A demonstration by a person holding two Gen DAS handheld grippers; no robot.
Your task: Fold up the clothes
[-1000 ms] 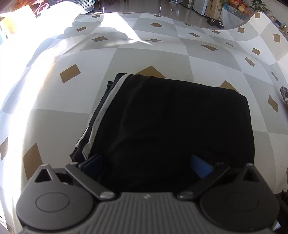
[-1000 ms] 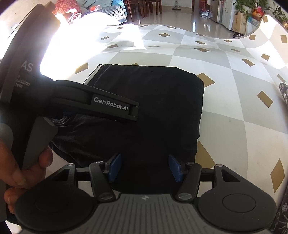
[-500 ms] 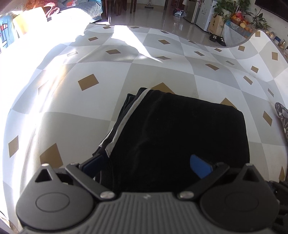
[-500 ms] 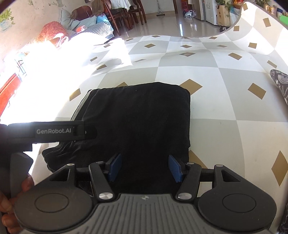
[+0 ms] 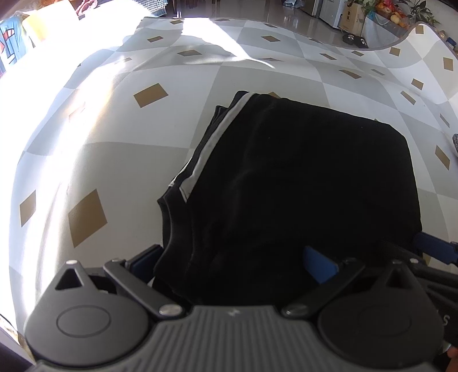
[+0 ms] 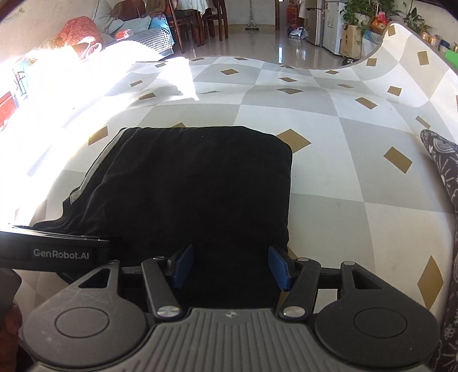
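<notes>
Two grippers reach down over the near edge of a folded black garment (image 5: 300,183) that lies on a table covered with a grey-and-white checked cloth (image 5: 114,171) dotted with tan diamonds. The left gripper (image 5: 234,264) has its blue pads spread wide, one pad just outside the garment's left layered edge and the other over the black fabric; the cloth lies between them, but neither pad visibly presses it, so the fingers stand released. The right gripper (image 6: 230,264) holds its blue pads about half apart, both set over the garment's near right corner with fabric between them, and again no pinch shows. A white stripe (image 5: 211,146) runs along the garment's left side, where several folded layers are stacked at the edge. From the right wrist view the left gripper's dark body, with white lettering, crosses the lower left and hides part of the garment's near left corner. A dark patterned piece of cloth (image 6: 440,160) lies at the table's right edge, well apart from the garment. Strong sunlight washes out the table's far left. Beyond the table are chairs (image 6: 200,20) and a shiny floor.
</notes>
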